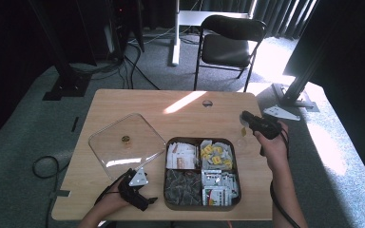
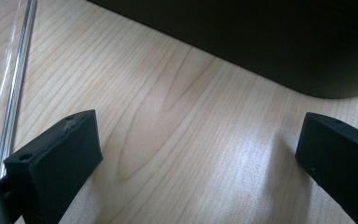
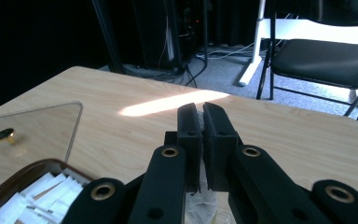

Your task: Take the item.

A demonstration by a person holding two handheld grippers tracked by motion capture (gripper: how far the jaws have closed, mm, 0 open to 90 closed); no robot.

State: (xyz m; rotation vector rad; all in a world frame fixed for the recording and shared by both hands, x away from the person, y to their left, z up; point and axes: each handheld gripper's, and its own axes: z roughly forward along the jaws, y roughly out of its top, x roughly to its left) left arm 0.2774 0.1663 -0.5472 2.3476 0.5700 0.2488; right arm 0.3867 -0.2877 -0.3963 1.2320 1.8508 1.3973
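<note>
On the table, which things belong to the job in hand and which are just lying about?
In the job:
- tea bag box, four compartments
- clear lid, lying left of the box
- small packet at the right hand-held gripper

Lying about:
- black chair
- floor cables

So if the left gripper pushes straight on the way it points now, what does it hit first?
Probably the dark tray: the left gripper, jaws open over bare table, faces its side wall, with nothing between.

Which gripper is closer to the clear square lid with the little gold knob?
Left. The left gripper sits on the table right at the near edge of the clear square lid. The right gripper is raised beyond the brown divided tray, at the table's right side.
</note>
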